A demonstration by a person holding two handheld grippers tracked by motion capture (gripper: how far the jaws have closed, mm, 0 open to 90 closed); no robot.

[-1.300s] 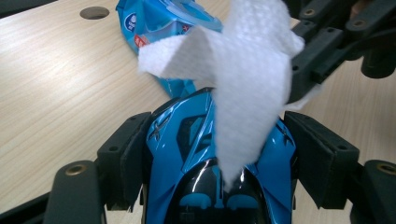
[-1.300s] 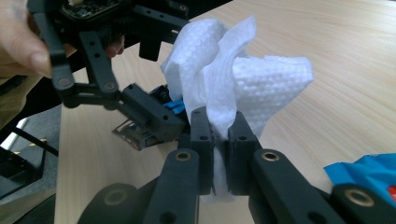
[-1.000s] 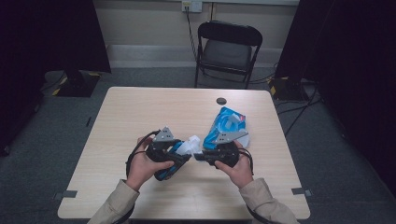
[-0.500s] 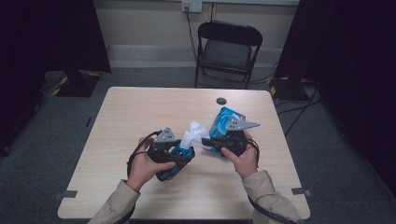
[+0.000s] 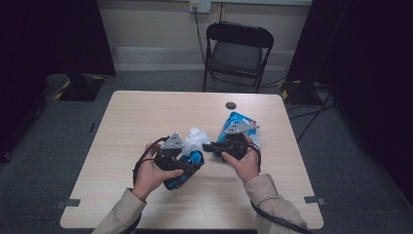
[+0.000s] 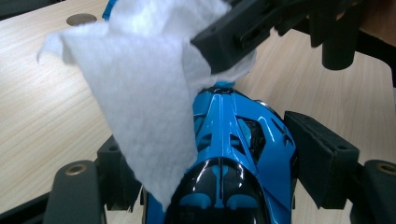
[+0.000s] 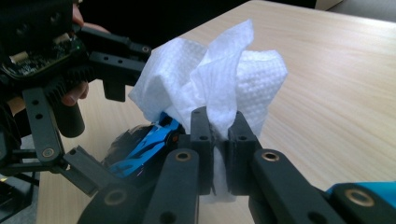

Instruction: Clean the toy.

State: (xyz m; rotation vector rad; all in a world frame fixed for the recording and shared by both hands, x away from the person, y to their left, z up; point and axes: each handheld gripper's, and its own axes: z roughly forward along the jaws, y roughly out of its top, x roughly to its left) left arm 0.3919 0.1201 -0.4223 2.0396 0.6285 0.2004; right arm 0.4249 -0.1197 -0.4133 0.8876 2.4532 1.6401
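Lifted slightly, right hand-held gripper (image 5: pixel 208 146) pinches white wipe (image 5: pixel 195 139); left hand-held gripper (image 5: pixel 191 165) clamps blue toy car (image 5: pixel 182 170).

A bare recording room or lab: one light wooden table (image 5: pixel 146 122) on grey carpet (image 5: pixel 58 146), a black folding chair (image 5: pixel 237 51) against a plain wall with a power socket (image 5: pixel 199 6), black curtains (image 5: pixel 44 39) on both sides (cables trailing on the floor).
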